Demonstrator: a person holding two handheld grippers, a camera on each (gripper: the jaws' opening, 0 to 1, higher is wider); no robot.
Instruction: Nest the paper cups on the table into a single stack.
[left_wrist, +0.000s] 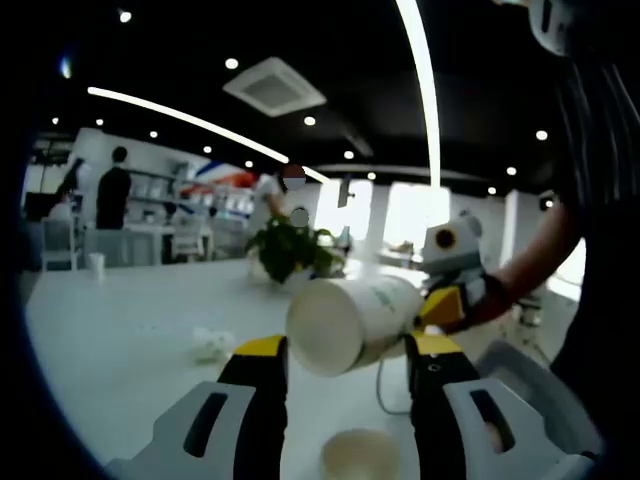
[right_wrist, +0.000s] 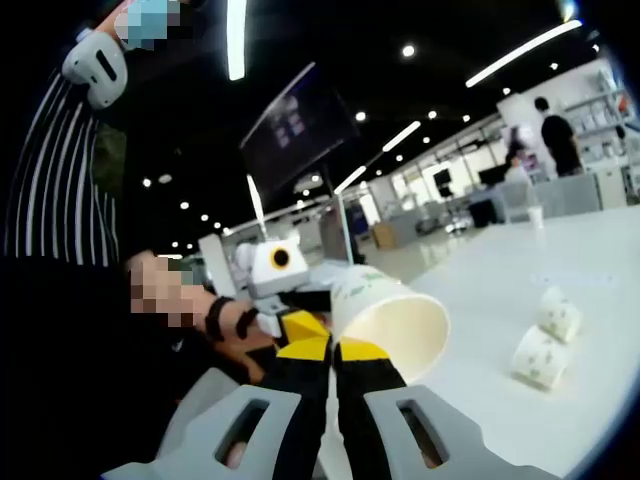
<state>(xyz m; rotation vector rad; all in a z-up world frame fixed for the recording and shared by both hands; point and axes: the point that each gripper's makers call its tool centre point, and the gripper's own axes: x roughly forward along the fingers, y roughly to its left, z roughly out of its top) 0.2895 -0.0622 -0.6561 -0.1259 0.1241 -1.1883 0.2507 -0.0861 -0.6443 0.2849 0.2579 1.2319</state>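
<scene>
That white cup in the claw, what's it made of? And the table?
The cup looks like paper: thin matt white wall, a rolled rim, small green print. The right claw pinches its wall. The table looks like a smooth, slightly shiny white top, perhaps laminate; I can't tell for sure.

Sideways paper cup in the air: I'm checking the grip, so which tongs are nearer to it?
Right. The right tongs are shut on the paper cup at its rim; the left tongs are open, pointing at its other end.
</scene>
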